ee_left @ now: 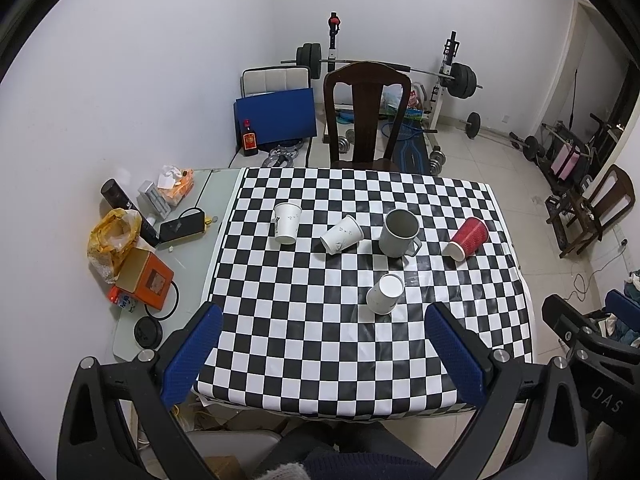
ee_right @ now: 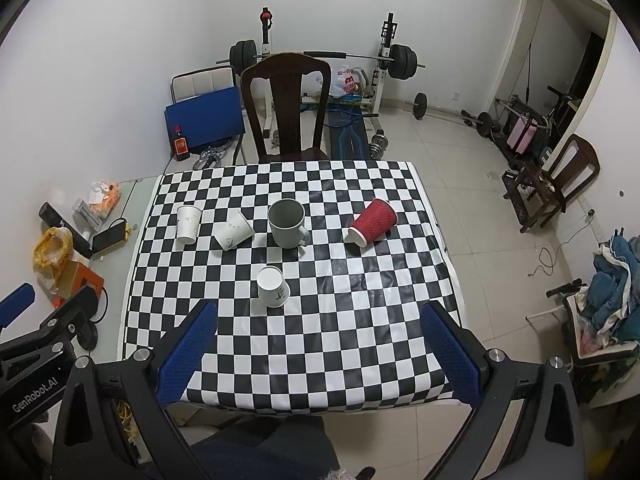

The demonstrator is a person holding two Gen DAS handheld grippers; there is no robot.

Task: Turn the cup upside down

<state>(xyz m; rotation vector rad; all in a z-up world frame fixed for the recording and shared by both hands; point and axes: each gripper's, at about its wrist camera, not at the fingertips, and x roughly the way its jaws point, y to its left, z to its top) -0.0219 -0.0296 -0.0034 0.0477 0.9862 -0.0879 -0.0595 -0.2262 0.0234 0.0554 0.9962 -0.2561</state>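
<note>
Several cups sit on the checkered tablecloth [ee_left: 304, 352] [ee_right: 328, 360]. A grey mug [ee_left: 399, 233] [ee_right: 287, 223] stands upright, mouth up, in the middle. A white paper cup [ee_left: 286, 223] [ee_right: 188, 224] stands at the left. Another white cup [ee_left: 341, 234] [ee_right: 234, 233] lies on its side. A third white cup [ee_left: 384, 294] [ee_right: 273, 287] stands upside down nearest me. A red ribbed cup [ee_left: 468, 238] [ee_right: 372, 222] lies on its side at the right. My left gripper [ee_left: 324, 322] and right gripper [ee_right: 318, 318] are both open and empty, held above the table's near edge.
A dark wooden chair [ee_left: 366, 114] [ee_right: 286, 106] stands at the table's far side. Clutter lies on the glass strip at the left: an orange box [ee_left: 146, 278], a yellow bag [ee_left: 114, 236], a black box [ee_left: 182, 226]. Gym weights stand behind.
</note>
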